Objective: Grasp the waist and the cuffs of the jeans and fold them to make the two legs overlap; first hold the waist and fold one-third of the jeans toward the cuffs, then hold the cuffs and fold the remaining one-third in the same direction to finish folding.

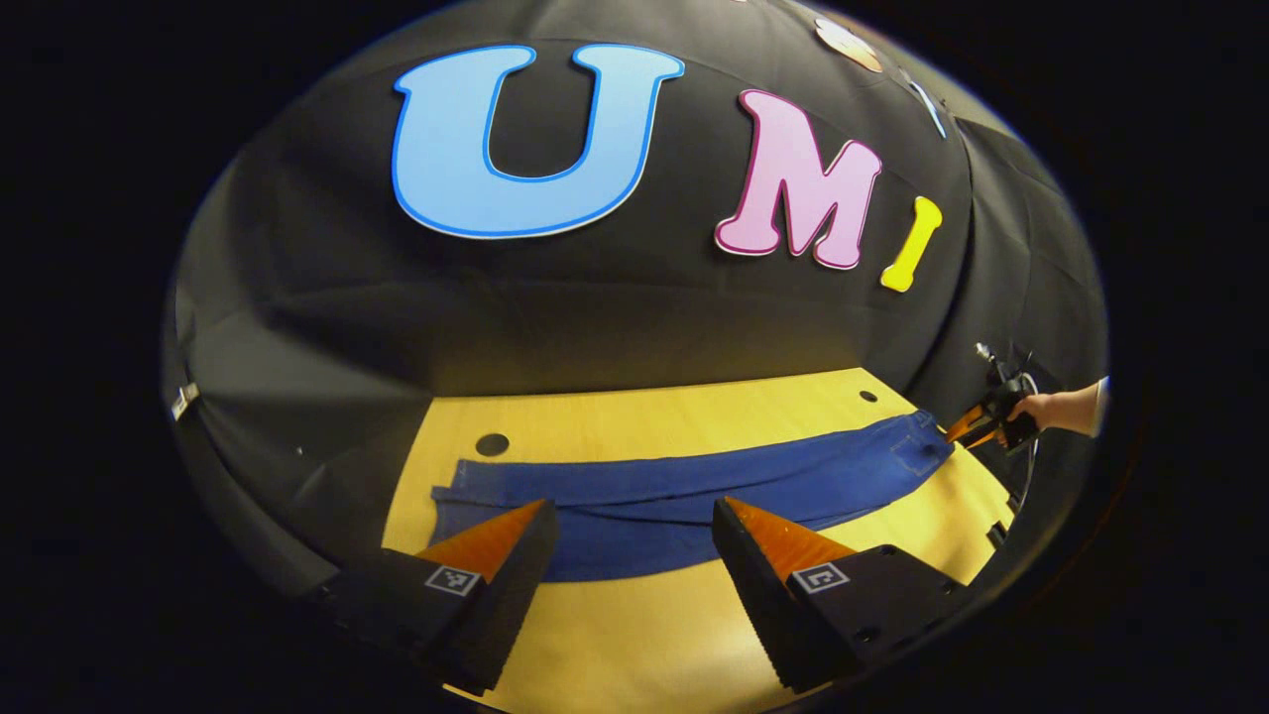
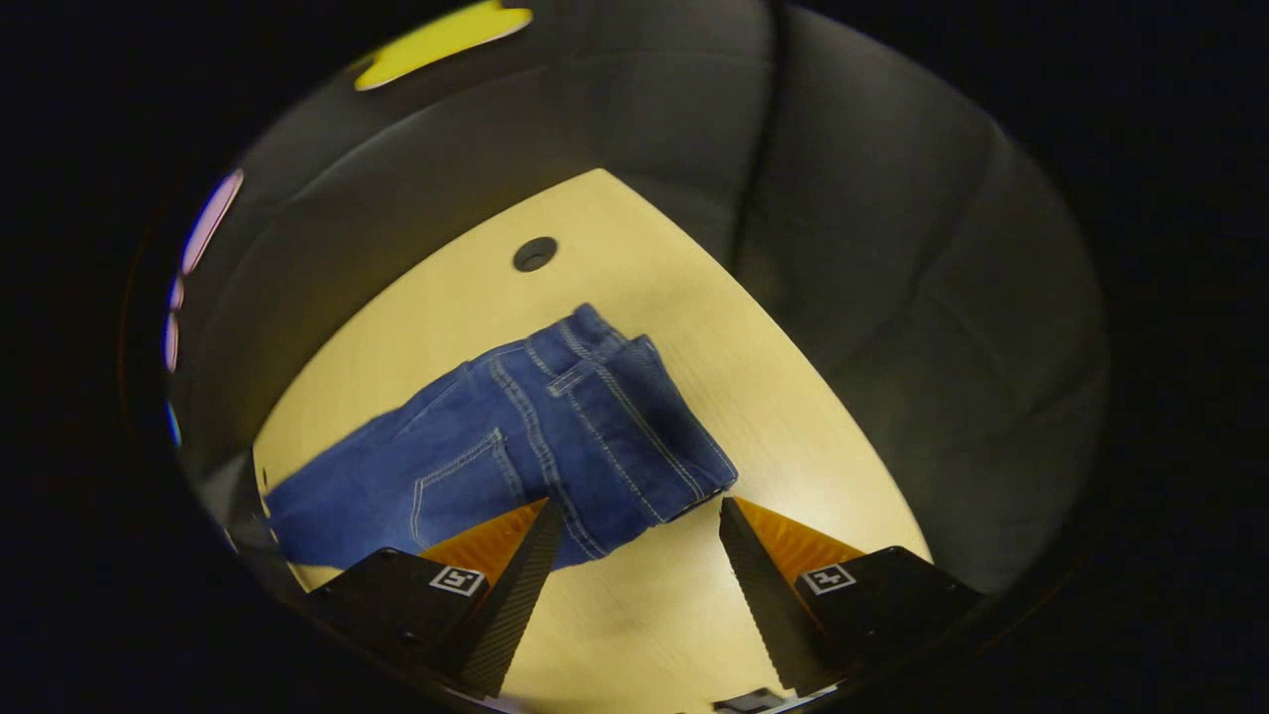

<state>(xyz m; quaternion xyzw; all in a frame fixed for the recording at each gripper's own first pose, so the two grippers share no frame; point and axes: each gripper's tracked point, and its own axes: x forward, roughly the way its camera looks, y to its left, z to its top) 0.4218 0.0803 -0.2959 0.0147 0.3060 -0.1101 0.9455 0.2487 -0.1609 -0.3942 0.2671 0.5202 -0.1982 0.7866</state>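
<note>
- Ok so the jeans [image 1: 694, 486] lie flat on the yellow wood surface [image 1: 644, 412], and from what we see the legs look already laid one over the other. It reads as one long blue strip, so we reckon the leg-overlap part is done or close to it.
- That puts us at the start of the thirds fold: nothing is gripped yet and the waist isn't lifted.
- Left gripper [image 1: 634, 521] hovers over the middle-to-cuff stretch, jaws wide apart with only denim and wood between them.
- Right gripper [image 2: 639, 516] hangs just over the waist end, jaws apart too. The waistband corner [image 2: 704, 491] sits right by the gap but isn't pinched.
- In the left gripper view we also catch the right gripper out at the far end, a hand [image 1: 1041, 409] holding it beside the waist.
- Long axis: the jeans run side to side across the surface in the left gripper view, waist [image 1: 917, 446] on the right, cuffs [image 1: 456, 481] on the left. In the right gripper view the strip runs diagonally, waistband up and to the right, back pocket [image 2: 461, 486] facing up.
- Next move, our guess: both grippers get down onto the waist edge, one at each corner, close through both layers, then carry it about a third of the way toward the cuffs.
- The left gripper is well away from the waist, so it probably needs to travel first.
- Denim is thick at the waistband seam, so we'd want a deep bite.
</note>
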